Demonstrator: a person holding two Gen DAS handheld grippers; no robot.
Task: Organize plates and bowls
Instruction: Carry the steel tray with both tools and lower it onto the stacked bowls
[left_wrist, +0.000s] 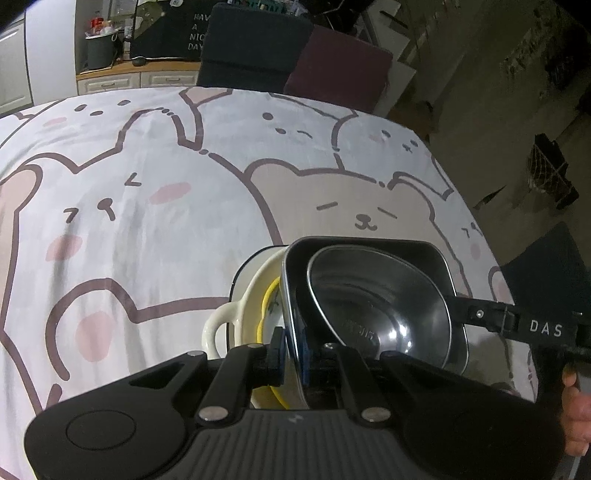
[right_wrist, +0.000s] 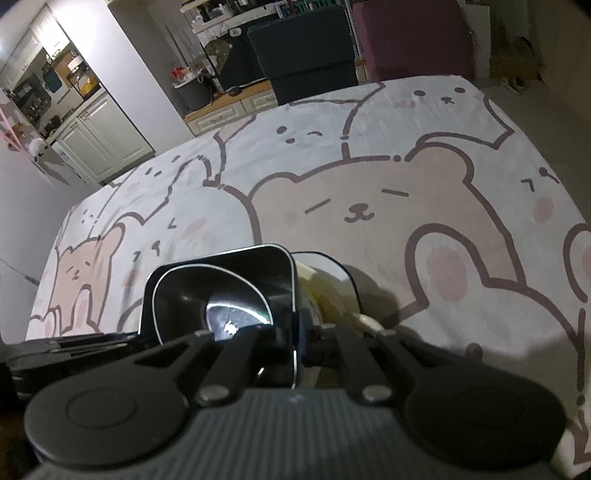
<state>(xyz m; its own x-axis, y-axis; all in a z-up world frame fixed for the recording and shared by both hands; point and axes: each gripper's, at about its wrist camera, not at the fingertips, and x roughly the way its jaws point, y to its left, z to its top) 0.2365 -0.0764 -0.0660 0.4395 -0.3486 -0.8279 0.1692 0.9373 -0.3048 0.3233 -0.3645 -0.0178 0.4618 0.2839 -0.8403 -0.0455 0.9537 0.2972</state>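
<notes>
Left gripper (left_wrist: 291, 354) pinching near rim of black square dish (left_wrist: 373, 251), steel bowl (left_wrist: 380, 306) nested inside; right gripper (right_wrist: 297, 347) clamped on opposite rim. Cream handled bowl (left_wrist: 251, 284) at 10 o'clock, touching. Held over bear-print tabletop (left_wrist: 147, 206), tilted.

Dim room around me, my tablecloth (left_wrist: 147, 206) evenly lit, glare inside the steel bowl (right_wrist: 231, 326), soft shadows, fisheye bending edges, slight blur.
</notes>
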